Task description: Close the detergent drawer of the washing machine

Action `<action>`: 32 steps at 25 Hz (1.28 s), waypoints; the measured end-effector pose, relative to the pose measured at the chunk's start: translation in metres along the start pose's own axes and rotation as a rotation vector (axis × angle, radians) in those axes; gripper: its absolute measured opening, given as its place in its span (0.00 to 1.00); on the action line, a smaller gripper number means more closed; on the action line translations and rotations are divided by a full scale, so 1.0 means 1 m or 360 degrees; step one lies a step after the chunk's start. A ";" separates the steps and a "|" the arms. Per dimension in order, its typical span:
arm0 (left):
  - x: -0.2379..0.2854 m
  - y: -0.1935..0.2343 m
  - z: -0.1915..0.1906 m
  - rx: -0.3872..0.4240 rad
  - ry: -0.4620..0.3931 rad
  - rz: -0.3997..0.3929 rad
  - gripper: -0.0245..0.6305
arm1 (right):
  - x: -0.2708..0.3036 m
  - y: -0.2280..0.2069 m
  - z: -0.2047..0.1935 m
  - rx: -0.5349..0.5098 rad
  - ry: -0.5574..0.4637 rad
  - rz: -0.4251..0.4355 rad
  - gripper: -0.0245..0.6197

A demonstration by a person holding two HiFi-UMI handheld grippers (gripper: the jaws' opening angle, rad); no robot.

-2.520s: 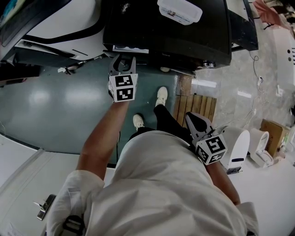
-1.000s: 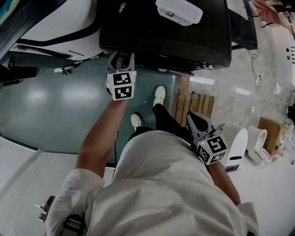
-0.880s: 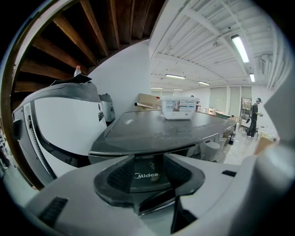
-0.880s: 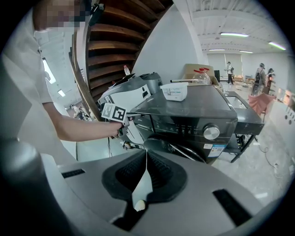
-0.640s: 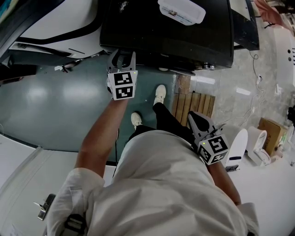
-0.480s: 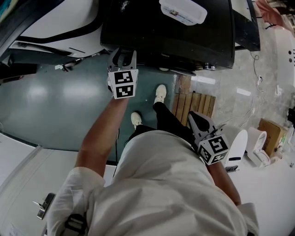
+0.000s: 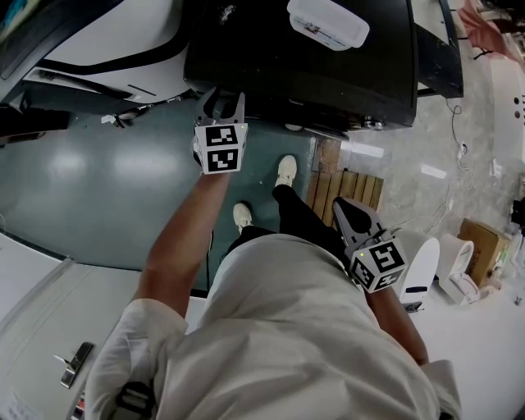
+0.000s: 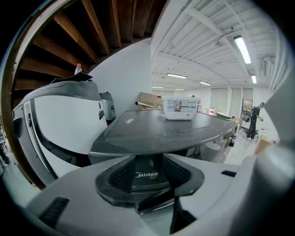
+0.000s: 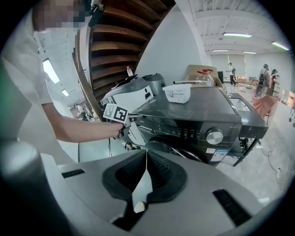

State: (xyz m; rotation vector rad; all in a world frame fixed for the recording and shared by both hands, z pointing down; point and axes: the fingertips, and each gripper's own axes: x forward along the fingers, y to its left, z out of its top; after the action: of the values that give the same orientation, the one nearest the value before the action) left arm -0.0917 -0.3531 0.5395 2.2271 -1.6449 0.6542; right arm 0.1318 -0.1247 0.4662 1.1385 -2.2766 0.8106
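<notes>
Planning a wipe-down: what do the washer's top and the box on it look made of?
Washer top: dark, smooth, semi-gloss sheen; painted metal or plastic, can't tell which. Box: probably whitish plastic, matte, with a moulded lid rim.

Workshop hall (washing machines [image 9: 193,120], striplights [image 8: 242,44]).

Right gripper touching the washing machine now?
Apart. Head view shows the right gripper by the person's hip, well clear of the washing machine; right gripper view shows the machine well beyond its closed jaws.
</notes>
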 end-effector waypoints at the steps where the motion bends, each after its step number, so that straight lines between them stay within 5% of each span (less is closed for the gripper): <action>1: -0.003 0.000 0.001 -0.0008 0.0001 -0.0004 0.29 | -0.001 0.002 0.000 -0.0005 -0.0008 0.0003 0.05; 19: -0.121 -0.008 0.015 -0.0066 -0.0119 -0.0067 0.18 | -0.015 0.070 -0.008 -0.0092 -0.0147 0.0111 0.05; 25: -0.180 -0.009 0.021 -0.0182 -0.0194 -0.0150 0.04 | -0.014 0.099 -0.014 -0.0148 -0.0170 0.0161 0.05; 32: -0.254 -0.014 0.018 -0.0237 -0.0232 -0.0337 0.03 | -0.016 0.132 -0.009 -0.0220 -0.0220 0.0198 0.05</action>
State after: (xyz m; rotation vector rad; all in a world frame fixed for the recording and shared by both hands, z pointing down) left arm -0.1369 -0.1500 0.3917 2.3423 -1.4408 0.3121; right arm 0.0332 -0.0454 0.4234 1.0279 -2.4955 0.6256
